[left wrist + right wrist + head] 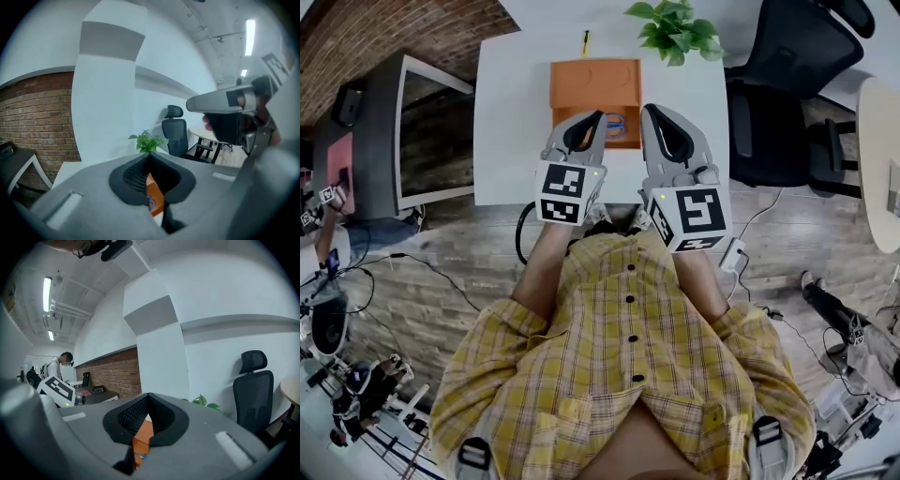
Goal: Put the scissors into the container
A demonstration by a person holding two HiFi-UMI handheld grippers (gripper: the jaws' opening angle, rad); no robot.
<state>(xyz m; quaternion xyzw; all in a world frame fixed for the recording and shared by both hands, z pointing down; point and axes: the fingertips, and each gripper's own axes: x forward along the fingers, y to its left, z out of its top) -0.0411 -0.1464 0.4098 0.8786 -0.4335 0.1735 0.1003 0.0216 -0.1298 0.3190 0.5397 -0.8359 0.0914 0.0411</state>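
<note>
scissors (614, 123) mostly hidden, axis unclear

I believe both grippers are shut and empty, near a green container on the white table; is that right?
Not quite: the head view shows the container is orange, not green. The rest holds: the left gripper and right gripper are shut and empty, near that container on the white table.

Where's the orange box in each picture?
Head view: the orange box is top middle, on the white table.
Left gripper view: the box peeks out low in the middle, through the gap between the jaws.
Right gripper view: the same spot, low middle.
Shared landmark: the green plant, beyond the box.
</note>
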